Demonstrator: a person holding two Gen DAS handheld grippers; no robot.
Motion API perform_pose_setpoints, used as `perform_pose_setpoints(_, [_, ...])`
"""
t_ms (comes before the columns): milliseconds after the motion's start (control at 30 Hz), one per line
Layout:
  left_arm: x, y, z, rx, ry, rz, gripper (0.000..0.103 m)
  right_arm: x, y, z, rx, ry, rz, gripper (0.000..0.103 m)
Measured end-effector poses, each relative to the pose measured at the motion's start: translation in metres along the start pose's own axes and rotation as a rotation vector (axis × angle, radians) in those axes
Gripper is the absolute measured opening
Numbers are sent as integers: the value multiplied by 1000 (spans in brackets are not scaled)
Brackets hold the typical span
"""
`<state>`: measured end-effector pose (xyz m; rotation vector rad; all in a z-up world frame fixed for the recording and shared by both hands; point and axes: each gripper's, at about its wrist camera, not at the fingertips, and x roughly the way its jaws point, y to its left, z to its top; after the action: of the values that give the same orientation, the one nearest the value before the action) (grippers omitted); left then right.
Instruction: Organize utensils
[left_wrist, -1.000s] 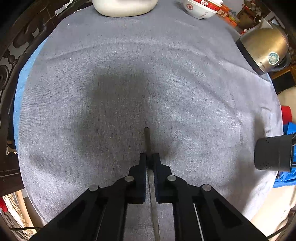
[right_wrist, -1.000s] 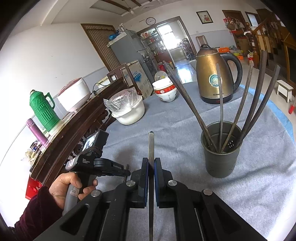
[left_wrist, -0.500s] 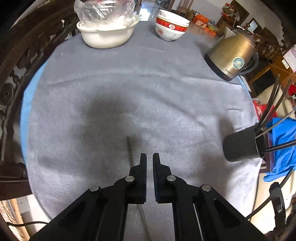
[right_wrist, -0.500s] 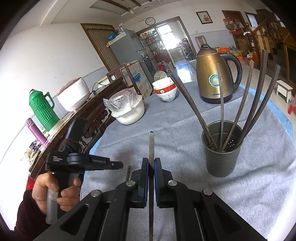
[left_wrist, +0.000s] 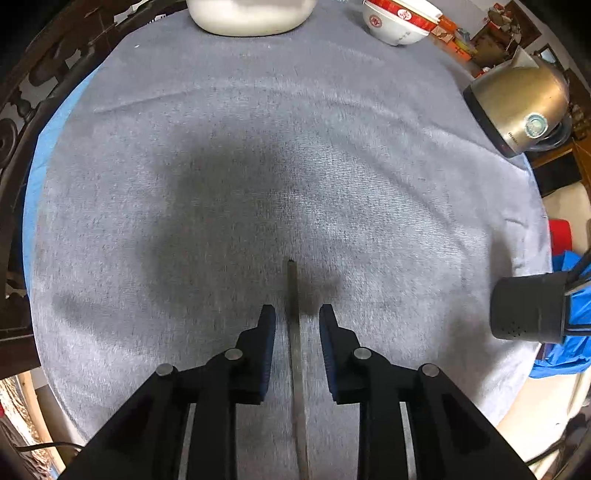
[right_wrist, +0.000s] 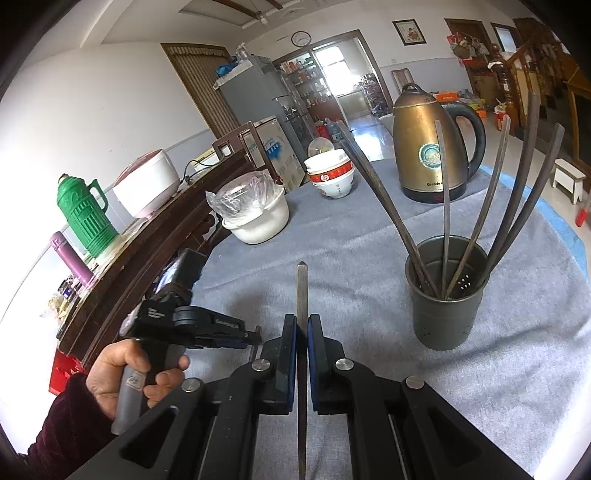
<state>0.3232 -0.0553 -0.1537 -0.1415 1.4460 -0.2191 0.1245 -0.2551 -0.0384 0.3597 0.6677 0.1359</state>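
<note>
A dark chopstick (left_wrist: 293, 288) lies flat on the grey tablecloth (left_wrist: 332, 166). My left gripper (left_wrist: 297, 312) points steeply down over it. Its jaws are opening and stand on either side of the stick, and the pads do not touch it. In the right wrist view a hand holds the left gripper (right_wrist: 255, 338) low over the cloth. My right gripper (right_wrist: 302, 319) is shut on a second chopstick (right_wrist: 302, 288) that sticks out forward. The dark grey holder (right_wrist: 443, 295) with several chopsticks stands to its right, and its side shows at the edge of the left wrist view as the holder (left_wrist: 528, 310).
A brass kettle (right_wrist: 432, 147), stacked red-and-white bowls (right_wrist: 332, 177) and a white pot with a plastic cover (right_wrist: 258, 218) stand at the far side of the table. A dark carved wooden rail (right_wrist: 147, 251) runs along the left. Blue fabric (left_wrist: 569, 354) hangs past the right edge.
The left gripper tilted up off the chopstick with shut jaws, then came back down over it. Its jaws have now spread to either side of it. The right gripper has not moved.
</note>
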Motion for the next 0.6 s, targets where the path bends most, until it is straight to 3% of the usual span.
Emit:
perform_pose_setpoints(133, [2, -1, -1, 14, -11, 17, 24, 1, -3, 0, 10, 2, 1, 6])
perform_pose_setpoints(233, [3, -6, -3, 47, -35, 53, 12, 1, -5, -1, 20, 5, 2, 6])
perform_pose_setpoints(300, [2, -8, -6, 63, -49, 70, 9, 2, -5, -1, 21, 5, 3, 6])
perform_pose_setpoints(467, [-4, -3, -13, 38, -53, 45, 6, 0, -5, -2, 21, 2, 2, 6])
perform_pose_setpoints(600, [-31, -6, -26, 51, -114, 21, 6, -2, -6, -1, 28, -3, -1, 6])
